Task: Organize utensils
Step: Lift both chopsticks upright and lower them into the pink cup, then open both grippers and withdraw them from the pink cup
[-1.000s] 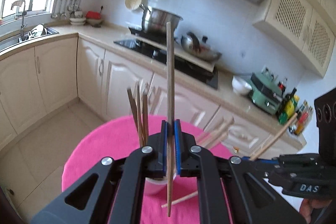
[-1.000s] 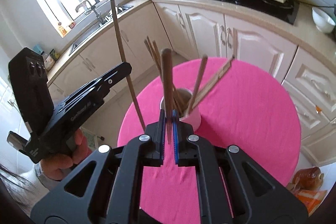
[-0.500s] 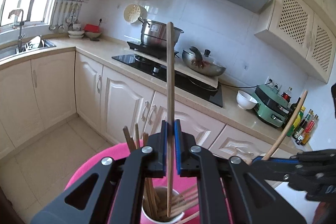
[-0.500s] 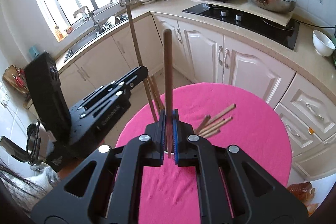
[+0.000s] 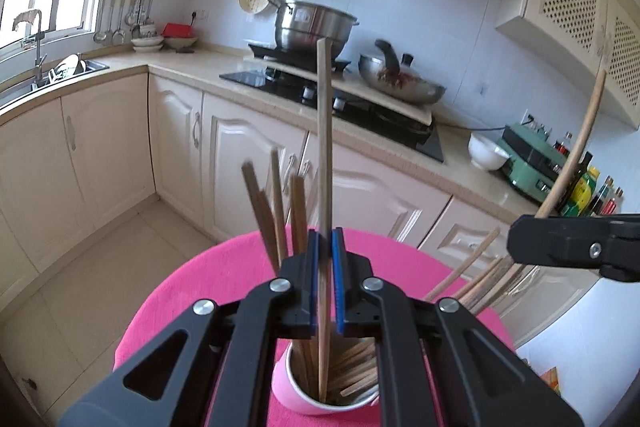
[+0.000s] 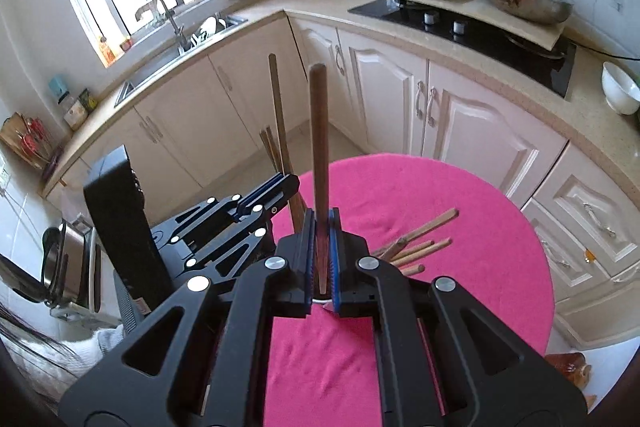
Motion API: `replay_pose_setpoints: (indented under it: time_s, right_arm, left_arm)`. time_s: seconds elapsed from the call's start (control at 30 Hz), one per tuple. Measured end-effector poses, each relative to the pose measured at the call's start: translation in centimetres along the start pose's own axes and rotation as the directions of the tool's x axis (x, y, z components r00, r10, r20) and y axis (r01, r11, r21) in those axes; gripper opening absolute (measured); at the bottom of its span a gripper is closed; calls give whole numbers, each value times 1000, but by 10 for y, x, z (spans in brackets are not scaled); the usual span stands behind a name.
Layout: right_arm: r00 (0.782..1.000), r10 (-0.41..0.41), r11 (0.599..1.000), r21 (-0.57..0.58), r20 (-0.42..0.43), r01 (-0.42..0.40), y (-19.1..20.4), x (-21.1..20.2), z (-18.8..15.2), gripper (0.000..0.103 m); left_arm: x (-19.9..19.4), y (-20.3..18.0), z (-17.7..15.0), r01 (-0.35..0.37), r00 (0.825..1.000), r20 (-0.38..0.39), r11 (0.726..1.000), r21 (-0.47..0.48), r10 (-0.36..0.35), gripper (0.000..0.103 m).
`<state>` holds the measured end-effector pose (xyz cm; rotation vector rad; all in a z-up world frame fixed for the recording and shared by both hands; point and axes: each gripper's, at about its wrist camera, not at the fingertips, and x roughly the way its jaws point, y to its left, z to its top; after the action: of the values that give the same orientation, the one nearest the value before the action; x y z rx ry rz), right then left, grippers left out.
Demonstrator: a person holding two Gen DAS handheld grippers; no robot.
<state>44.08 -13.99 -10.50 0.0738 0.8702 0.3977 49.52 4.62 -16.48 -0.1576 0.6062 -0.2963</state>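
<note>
Left gripper [image 5: 325, 283] clamps pale chopstick [image 5: 324, 155] upright, tip inside pink cup [image 5: 304, 393] of chopsticks on pink tablecloth [image 6: 460, 211], right gripper [image 6: 320, 259] pinching dark chopstick [image 6: 319, 147] above cup, loose chopsticks [image 6: 420, 243] beside it mid-tabletop.

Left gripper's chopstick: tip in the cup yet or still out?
In. The chopstick, clamped in the left gripper, runs down past the cup rim among the chopsticks inside.

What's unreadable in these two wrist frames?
- Cup, right wrist view: hidden behind the right claw; only a sliver of rim shows.
- Left chopstick: tip sits inside the cup, contact with the bottom unseen.
- Standing chopsticks, left wrist view: motion-blurred, count unclear.
</note>
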Motion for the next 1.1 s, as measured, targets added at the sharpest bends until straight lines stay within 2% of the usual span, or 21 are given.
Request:
replay_pose_setpoints:
  time_s: [0.37, 0.63, 0.83, 0.9, 1.03, 1.07, 1.1]
  right_arm:
    - [999, -12, 1000, 1, -49, 12, -1, 28, -22, 7]
    - [997, -30, 999, 12, -73, 30, 0, 49, -38, 7]
    - [995, -61, 998, 14, -78, 63, 1, 62, -51, 7]
    - [995, -74, 997, 25, -66, 76, 2, 60, -54, 7]
    - [995, -86, 995, 38, -56, 88, 6, 53, -58, 9]
    - [995, -92, 995, 35, -49, 94, 10, 49, -59, 12]
    - [995, -95, 995, 34, -42, 97, 11, 46, -59, 25]
  left_arm:
    - [2, -1, -32, -9, 996, -91, 1000, 22, 11, 7]
    - [-9, 8, -42, -6, 992, -126, 1000, -10, 5, 7]
    - [-22, 19, -46, -40, 985, -172, 998, -44, 32, 8]
    - [-27, 20, -47, -51, 981, -188, 997, -49, 41, 25]
    - [-43, 20, -46, -53, 981, -188, 998, -41, 45, 27]
    - [-45, 19, -45, -55, 980, -191, 998, -37, 47, 31]
    - [-49, 19, -45, -55, 980, -194, 998, -34, 48, 32]
